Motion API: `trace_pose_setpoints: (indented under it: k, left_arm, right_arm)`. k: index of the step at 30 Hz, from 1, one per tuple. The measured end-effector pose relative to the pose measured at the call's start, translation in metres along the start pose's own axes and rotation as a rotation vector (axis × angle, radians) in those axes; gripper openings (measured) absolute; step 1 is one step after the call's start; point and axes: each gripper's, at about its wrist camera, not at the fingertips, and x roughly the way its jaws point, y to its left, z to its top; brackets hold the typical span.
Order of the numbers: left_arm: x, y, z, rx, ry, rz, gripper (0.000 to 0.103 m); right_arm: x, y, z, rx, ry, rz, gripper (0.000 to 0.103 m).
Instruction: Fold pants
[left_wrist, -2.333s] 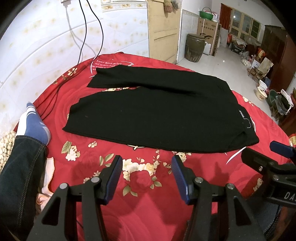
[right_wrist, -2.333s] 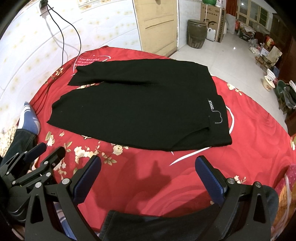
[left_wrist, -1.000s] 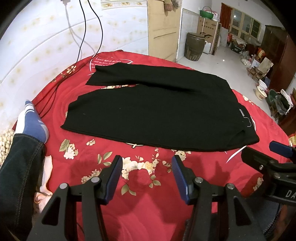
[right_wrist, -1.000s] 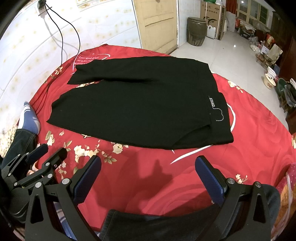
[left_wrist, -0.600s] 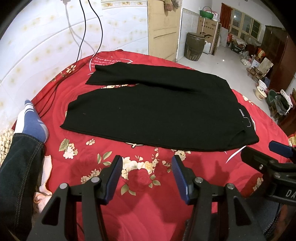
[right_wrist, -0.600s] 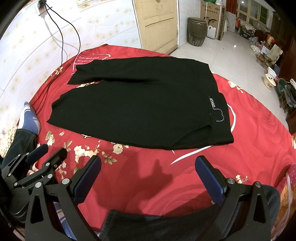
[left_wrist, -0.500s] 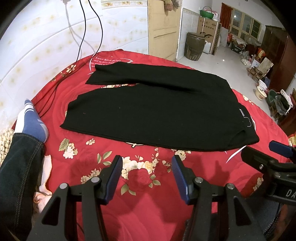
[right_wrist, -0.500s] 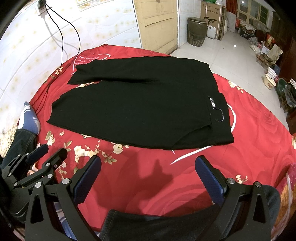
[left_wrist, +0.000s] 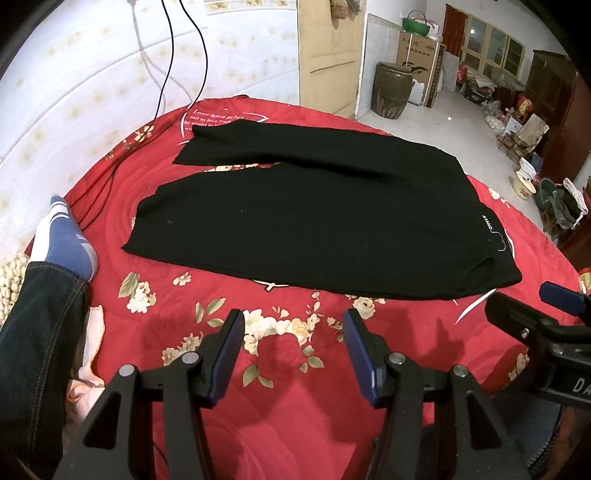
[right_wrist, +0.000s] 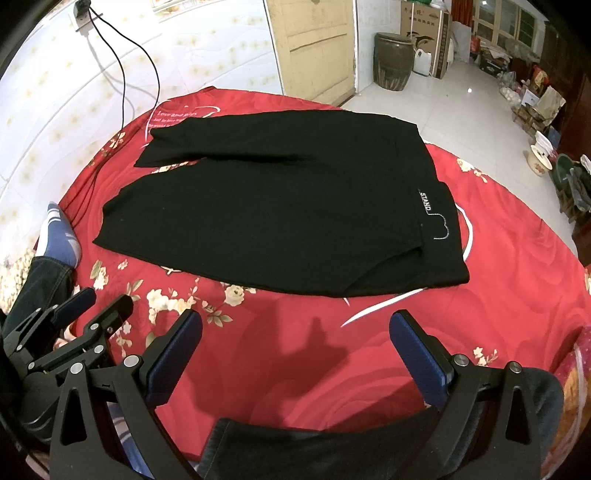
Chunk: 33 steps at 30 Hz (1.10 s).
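A red quilted bedspread (left_wrist: 155, 354) with cream flowers is seen under both grippers, and a socked foot (left_wrist: 62, 236) with a dark denim leg (left_wrist: 33, 332) is seen off to the left of the left jaws. Black cables (left_wrist: 177, 59) are draped down the pale wall beyond; a brown jar (right_wrist: 391, 59) and a cardboard box (left_wrist: 419, 55) are seen on the tiled floor far ahead. The black pants (left_wrist: 314, 218) are spread flat ahead of both sets of jaws, soft and matte, legs pointing left, waistband with white lettering to the right. The left gripper (left_wrist: 293, 347) is held low above the flowers, jaws apart and empty. The right gripper (right_wrist: 295, 354) is held likewise over plain red cloth, jaws wide apart, nothing gripped, a dark sleeve edge (right_wrist: 332, 443) below it
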Motion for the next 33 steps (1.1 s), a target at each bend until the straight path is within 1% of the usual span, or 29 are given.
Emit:
trace_pose_setpoints:
  k: [21,28,33]
  left_arm:
    - [0.013,0.001,0.001,-0.004,0.031,0.006,0.058]
    - [0.023,-0.002,0.004,0.008,0.049,0.012,0.058]
    - [0.033,-0.007,0.009,0.012,0.062,0.015,0.058]
  right_arm:
    - [0.018,-0.010,0.000,0.012,0.026,0.021,0.101]
    - [0.028,-0.015,0.006,0.006,0.022,0.053,0.101]
    - [0.034,-0.019,0.014,-0.004,0.008,0.054,0.101]
